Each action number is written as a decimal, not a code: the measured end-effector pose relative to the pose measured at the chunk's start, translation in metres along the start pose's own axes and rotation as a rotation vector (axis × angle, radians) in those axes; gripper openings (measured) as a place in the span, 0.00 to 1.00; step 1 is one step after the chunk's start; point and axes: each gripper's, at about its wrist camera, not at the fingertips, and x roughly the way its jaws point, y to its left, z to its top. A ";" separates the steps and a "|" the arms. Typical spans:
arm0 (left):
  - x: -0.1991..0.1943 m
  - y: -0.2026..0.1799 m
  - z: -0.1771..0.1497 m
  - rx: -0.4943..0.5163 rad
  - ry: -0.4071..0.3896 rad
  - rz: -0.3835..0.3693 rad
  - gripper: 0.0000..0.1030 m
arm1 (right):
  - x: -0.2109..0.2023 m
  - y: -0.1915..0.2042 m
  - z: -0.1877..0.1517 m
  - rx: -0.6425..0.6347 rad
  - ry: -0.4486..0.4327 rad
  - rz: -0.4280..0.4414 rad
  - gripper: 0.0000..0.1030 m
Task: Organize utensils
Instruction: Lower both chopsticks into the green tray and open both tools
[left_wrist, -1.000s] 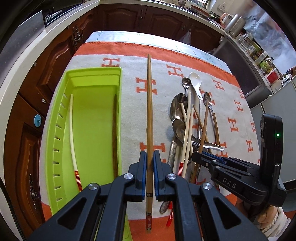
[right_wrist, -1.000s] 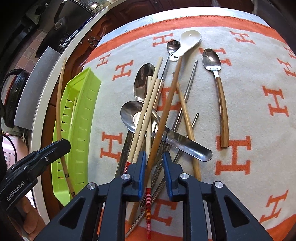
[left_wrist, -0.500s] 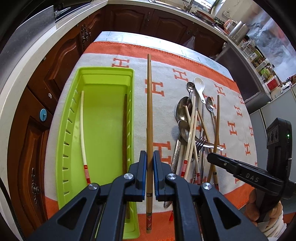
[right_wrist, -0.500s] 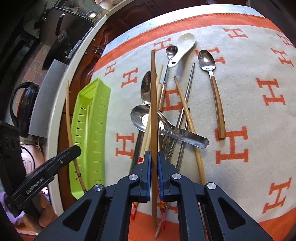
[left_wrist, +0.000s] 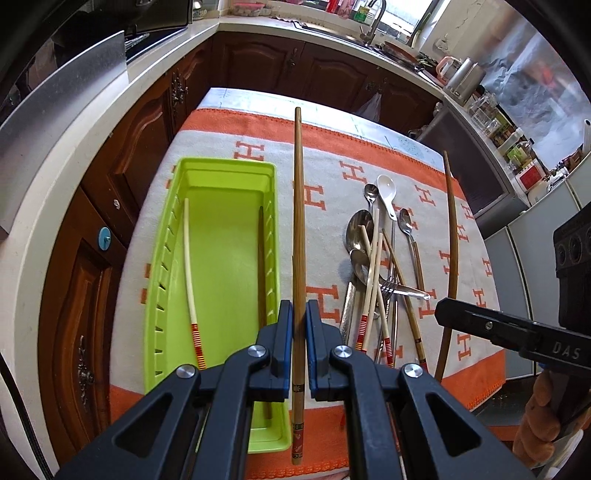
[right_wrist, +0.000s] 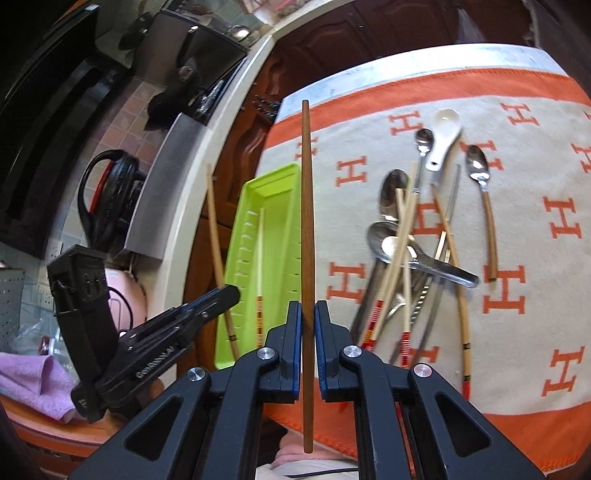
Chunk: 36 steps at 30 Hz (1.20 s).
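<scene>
Your left claw (left_wrist: 299, 325) is clenched on a light bamboo chopstick (left_wrist: 298, 229), which runs straight ahead of the jaws with its decorated butt sticking out behind them. Just left of that claw, and lower, lies the green plastic tray (left_wrist: 162, 280) on the worktop, already holding a white chopstick with red bands (left_wrist: 189, 266) along its far-left wall and a dark chopstick (left_wrist: 261, 258) against its right wall. To the right of that claw sits the unsorted heap of spoons, a fork and more chopsticks (left_wrist: 376, 273) on the orange-and-cream cloth (left_wrist: 325, 170).

Your right claw (right_wrist: 306, 314) has just been closing and now grips a dark brown chopstick (right_wrist: 306, 221), lifted clear of the heap, which lies ahead and to its right, while the tray lies ahead and just left of it.

So the step in hand looks like carrying: both sticks are picked, neither is placed. Next, swing each claw over the tray, line its stick up with the tray's long side, lower it and only then release. With two claws converging on one narrow tray, go one at a time.
</scene>
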 end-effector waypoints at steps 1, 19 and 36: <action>-0.003 0.003 0.000 -0.005 -0.004 0.000 0.04 | 0.000 0.008 0.001 -0.011 0.003 0.002 0.07; 0.020 0.067 0.014 -0.050 0.012 0.191 0.04 | 0.080 0.090 0.030 -0.031 0.095 0.024 0.07; 0.054 0.081 0.004 -0.099 0.094 0.196 0.14 | 0.178 0.052 0.035 0.036 0.255 -0.028 0.16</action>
